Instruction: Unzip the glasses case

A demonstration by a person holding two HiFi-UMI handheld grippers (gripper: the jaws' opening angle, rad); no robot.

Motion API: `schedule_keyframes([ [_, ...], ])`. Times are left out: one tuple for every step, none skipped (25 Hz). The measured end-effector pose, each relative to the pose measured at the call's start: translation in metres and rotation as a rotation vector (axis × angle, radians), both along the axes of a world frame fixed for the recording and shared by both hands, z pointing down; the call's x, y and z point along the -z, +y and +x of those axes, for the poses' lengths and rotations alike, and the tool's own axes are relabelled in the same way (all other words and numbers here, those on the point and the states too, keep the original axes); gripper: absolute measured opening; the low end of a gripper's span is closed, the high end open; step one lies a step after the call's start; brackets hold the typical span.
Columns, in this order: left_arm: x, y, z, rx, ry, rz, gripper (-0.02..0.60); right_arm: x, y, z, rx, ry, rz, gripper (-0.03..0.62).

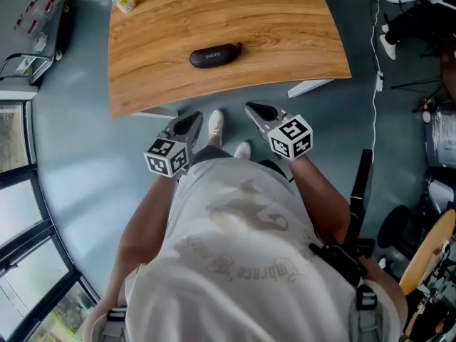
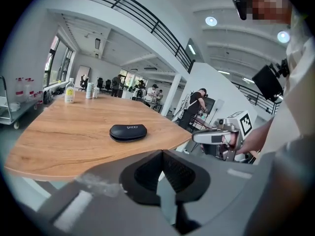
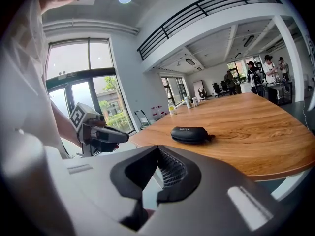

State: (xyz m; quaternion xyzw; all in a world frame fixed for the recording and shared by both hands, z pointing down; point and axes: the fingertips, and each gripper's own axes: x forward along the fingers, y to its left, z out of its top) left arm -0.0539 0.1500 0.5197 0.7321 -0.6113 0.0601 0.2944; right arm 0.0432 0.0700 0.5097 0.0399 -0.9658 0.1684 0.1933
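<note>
The black oval zipped glasses case lies in the upper middle of the head view on the curved wooden desk. It looks light, semi-stiff and smooth, so it will likely slide: pin the shell and pinch the small pull at its right end. The left tool and right tool, at mid-frame, are both closed on nothing, well apart from it.

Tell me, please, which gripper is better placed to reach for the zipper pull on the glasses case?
Probably the right gripper: the zipper pull juts from the glasses case on its side. Both are shut, short of the table.
</note>
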Motion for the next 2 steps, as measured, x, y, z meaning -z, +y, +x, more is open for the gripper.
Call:
schedule_keyframes([
  [0.0017,0.0014,0.0019,0.005,0.005,0.003,0.006,0.0016,0.0024,0.0027,0.0,-0.002,-0.001,0.009],
  [0.0034,0.0028,0.004,0.009,0.011,0.005,0.006,0.003,0.0049,0.0055,0.0,-0.003,-0.002,0.009],
])
